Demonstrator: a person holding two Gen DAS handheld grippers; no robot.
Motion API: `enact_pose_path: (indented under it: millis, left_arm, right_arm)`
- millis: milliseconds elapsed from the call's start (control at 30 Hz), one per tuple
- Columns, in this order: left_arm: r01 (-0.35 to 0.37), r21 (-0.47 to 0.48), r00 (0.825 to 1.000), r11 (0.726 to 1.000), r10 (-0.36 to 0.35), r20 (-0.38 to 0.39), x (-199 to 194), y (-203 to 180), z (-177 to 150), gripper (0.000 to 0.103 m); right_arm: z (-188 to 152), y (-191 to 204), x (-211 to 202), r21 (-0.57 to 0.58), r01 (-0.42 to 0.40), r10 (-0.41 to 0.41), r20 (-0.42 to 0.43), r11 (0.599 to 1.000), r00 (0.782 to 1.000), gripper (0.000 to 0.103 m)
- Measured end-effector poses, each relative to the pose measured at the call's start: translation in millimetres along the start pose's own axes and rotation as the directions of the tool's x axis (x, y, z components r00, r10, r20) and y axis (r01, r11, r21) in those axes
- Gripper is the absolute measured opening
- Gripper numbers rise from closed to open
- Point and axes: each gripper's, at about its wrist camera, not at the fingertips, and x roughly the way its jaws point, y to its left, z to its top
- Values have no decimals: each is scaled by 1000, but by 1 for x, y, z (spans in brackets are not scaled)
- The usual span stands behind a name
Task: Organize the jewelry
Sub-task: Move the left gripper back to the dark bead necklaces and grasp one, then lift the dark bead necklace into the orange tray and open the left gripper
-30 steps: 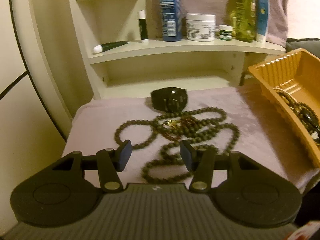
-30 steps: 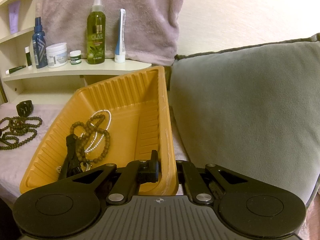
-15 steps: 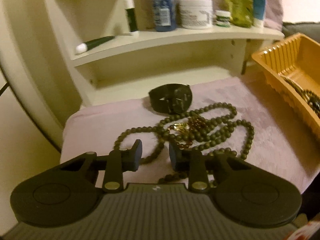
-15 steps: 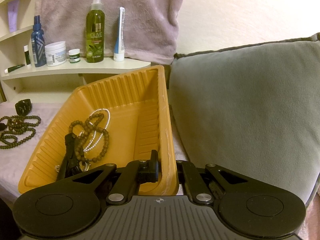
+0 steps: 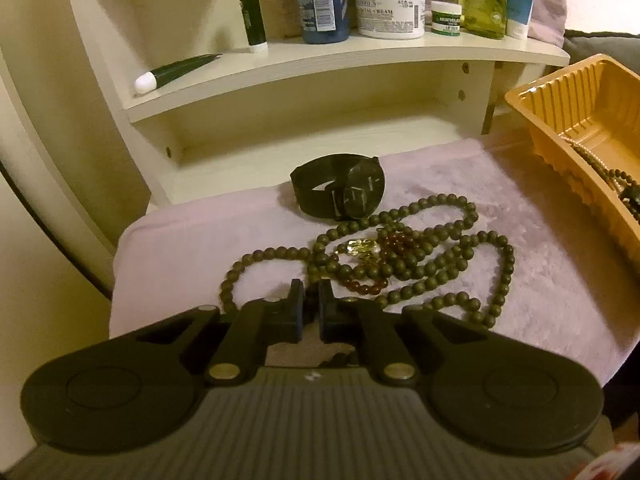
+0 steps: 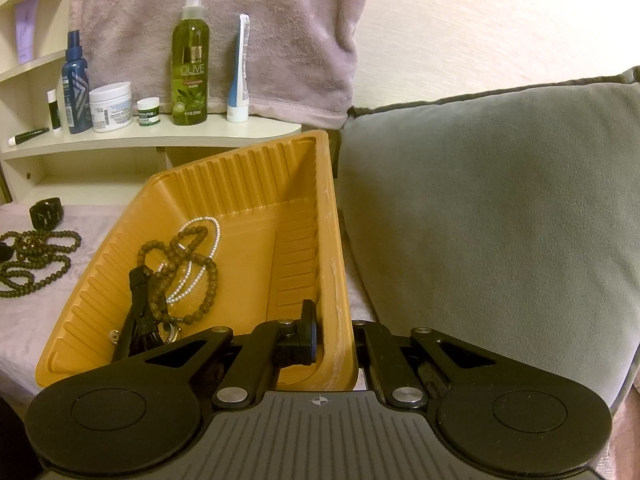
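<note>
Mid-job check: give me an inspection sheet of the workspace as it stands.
Surface: mauve plush cloth.
Job's things: green bead necklace tangled with a red bead strand; black watch behind; orange tray holding pearl and brown bead strands.
Clutter: toiletries on shelf.
Grippers: left gripper has just been closing, now pinching necklace beads; right gripper clamps tray's wall.
Cables: nothing seen.
Surroundings: grey cushion.

Olive bead necklace tangled on cloth, black watch behind, orange tray tilted
</note>
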Motion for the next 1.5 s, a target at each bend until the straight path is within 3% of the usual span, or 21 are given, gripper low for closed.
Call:
enact_pose_path:
  millis: [400, 767, 900, 1100, 1300, 1500]
  left_arm:
    - [13, -29, 997, 999, -11, 75, -43, 13, 22, 6]
    - [117, 5, 980, 993, -116, 161, -77, -14, 60, 6]
    - [180, 47, 964, 982, -186, 189, -86, -45, 74, 6]
    - [304, 117, 926, 945, -322, 197, -92, -103, 87, 6]
    - [402, 170, 889, 900, -428, 160, -86, -156, 89, 6]
    - [445, 215, 875, 869, -473, 104, -77, -191, 78, 6]
  right_arm:
    - [-1, 0, -1, 4, 0, 0, 4, 1000, 1000, 4]
    - [-1, 2, -4, 10, 0, 0, 9, 1000, 1000, 4]
    - [0, 2, -4, 10, 0, 0, 9, 1000, 1000, 4]
    - [0, 2, -4, 11, -1, 1, 9, 1000, 1000, 4]
    - [1, 3, -5, 13, -1, 1, 8, 1000, 1000, 4]
    - [1, 3, -5, 19, -4, 4, 7, 1000, 1000, 4]
